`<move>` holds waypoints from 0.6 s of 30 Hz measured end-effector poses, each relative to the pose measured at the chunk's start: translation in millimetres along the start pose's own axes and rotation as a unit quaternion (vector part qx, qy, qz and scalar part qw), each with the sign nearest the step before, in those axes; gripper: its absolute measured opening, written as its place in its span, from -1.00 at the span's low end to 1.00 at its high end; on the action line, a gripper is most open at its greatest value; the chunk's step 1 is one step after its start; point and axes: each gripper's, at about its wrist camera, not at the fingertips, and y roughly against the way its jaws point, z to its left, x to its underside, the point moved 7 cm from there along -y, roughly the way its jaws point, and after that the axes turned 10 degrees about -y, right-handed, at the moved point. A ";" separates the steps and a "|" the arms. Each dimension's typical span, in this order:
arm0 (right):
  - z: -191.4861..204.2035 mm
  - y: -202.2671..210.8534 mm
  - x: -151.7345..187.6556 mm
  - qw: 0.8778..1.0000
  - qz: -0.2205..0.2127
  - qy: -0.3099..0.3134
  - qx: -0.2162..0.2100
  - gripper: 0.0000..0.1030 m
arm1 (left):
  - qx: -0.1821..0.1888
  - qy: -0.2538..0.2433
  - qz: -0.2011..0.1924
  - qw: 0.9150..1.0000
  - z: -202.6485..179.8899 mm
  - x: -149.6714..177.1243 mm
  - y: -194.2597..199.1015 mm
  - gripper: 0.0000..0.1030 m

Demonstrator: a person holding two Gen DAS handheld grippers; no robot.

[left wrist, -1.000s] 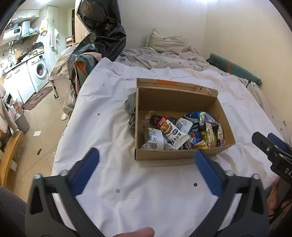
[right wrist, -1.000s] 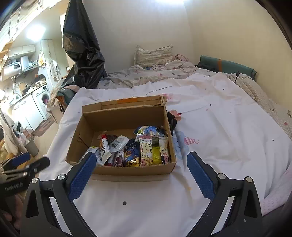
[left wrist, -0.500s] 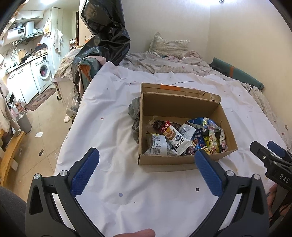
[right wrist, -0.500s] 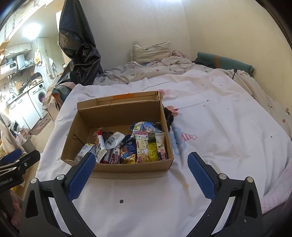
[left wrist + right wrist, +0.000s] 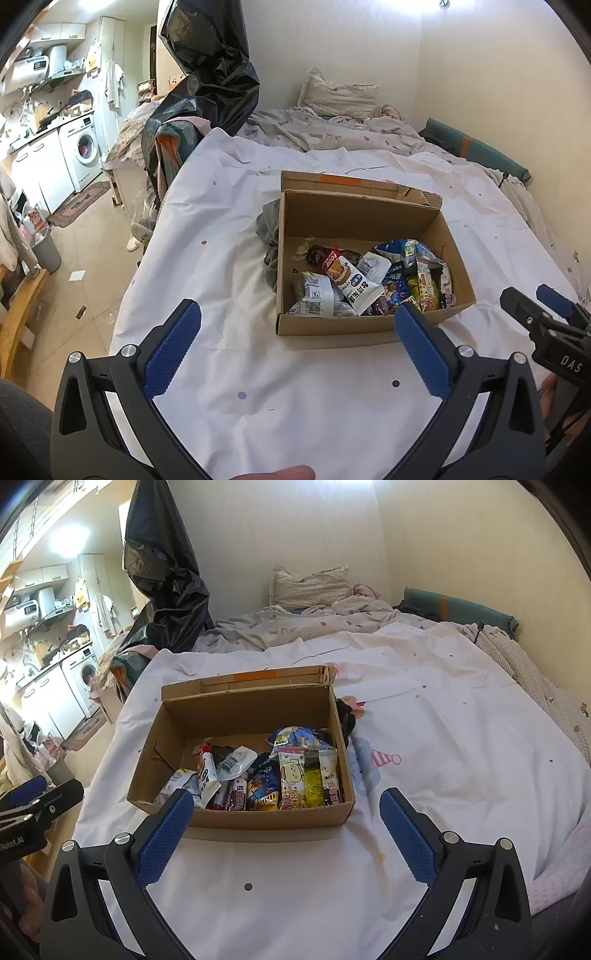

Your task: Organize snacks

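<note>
On the bed's white sheet (image 5: 229, 229), seen from the left wrist, the left tool (image 5: 297, 350) hangs with its blue-padded fingers spread wide and nothing between them. The open brown cardboard box (image 5: 332, 326) of mixed snack packets (image 5: 369, 280) lies at about one o'clock from it, near but not touching; a grey crumpled cloth (image 5: 269, 225) is tucked against the box's left wall. The right tool (image 5: 543, 314) enters at four o'clock.

From the right wrist, the right tool (image 5: 286, 827) is likewise spread wide and empty, and the box (image 5: 269, 818) sits at about eleven o'clock, its near wall just beyond the left fingertip. The packets (image 5: 291, 775) crowd the near and right part of the floor; the far left corner is bare. The box's long axis runs across both views, side to side. Judging by this, the right tool is the nearer, with the upright packets at the right end most within reach.
</note>
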 end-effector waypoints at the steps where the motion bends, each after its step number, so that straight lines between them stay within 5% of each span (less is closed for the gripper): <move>1: 0.1 -0.7 0.0 1.000 0.002 -0.001 0.000 1.00 | 0.000 0.000 -0.001 1.000 0.3 0.1 0.4 1.00; 18: 1.0 -2.1 0.7 1.000 0.002 0.001 -0.001 1.00 | 0.001 0.002 0.000 1.000 1.0 -1.0 0.1 1.00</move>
